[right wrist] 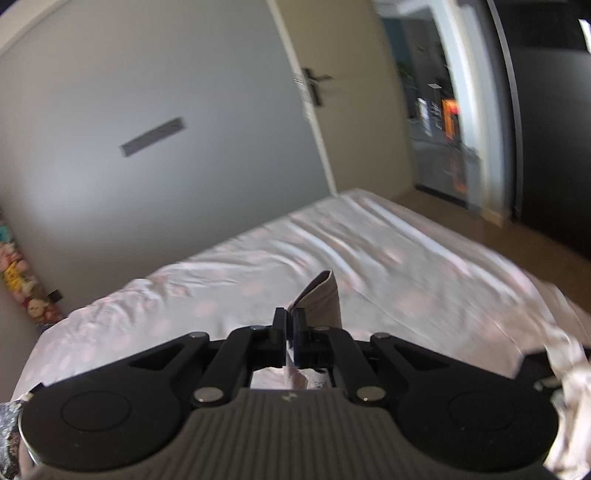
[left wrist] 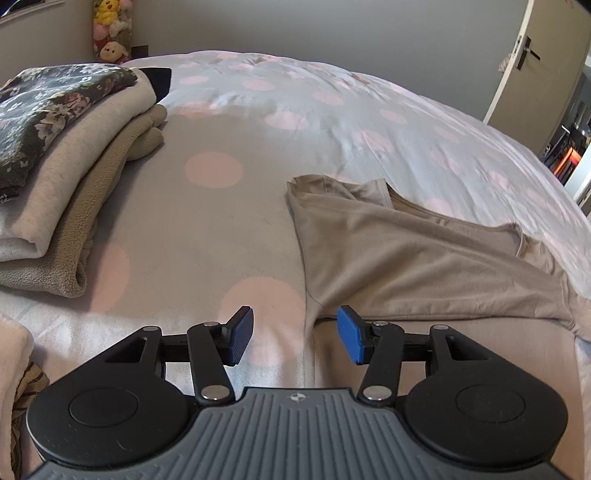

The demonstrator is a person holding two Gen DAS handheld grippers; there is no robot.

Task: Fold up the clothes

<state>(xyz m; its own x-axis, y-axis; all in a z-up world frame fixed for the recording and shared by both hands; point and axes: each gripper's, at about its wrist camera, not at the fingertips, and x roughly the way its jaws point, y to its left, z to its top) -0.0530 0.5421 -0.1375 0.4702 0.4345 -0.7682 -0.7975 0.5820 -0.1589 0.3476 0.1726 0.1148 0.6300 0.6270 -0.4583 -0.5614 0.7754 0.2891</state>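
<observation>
A beige garment (left wrist: 417,254) lies partly folded on the bed, right of centre in the left wrist view. My left gripper (left wrist: 295,334) hovers open just before its near left edge, blue pads wide apart with nothing between them. In the right wrist view my right gripper (right wrist: 290,323) is shut on a corner of the beige garment (right wrist: 321,299), which sticks up beyond the fingertips above the bed. That view is blurred by motion.
A stack of folded clothes (left wrist: 55,177), floral piece on top, sits at the left on the dotted bedspread (left wrist: 229,206). Plush toys (left wrist: 110,29) hang in the far corner. A door (right wrist: 343,122) stands open to the right. Crumpled fabric (right wrist: 569,391) lies at the right edge.
</observation>
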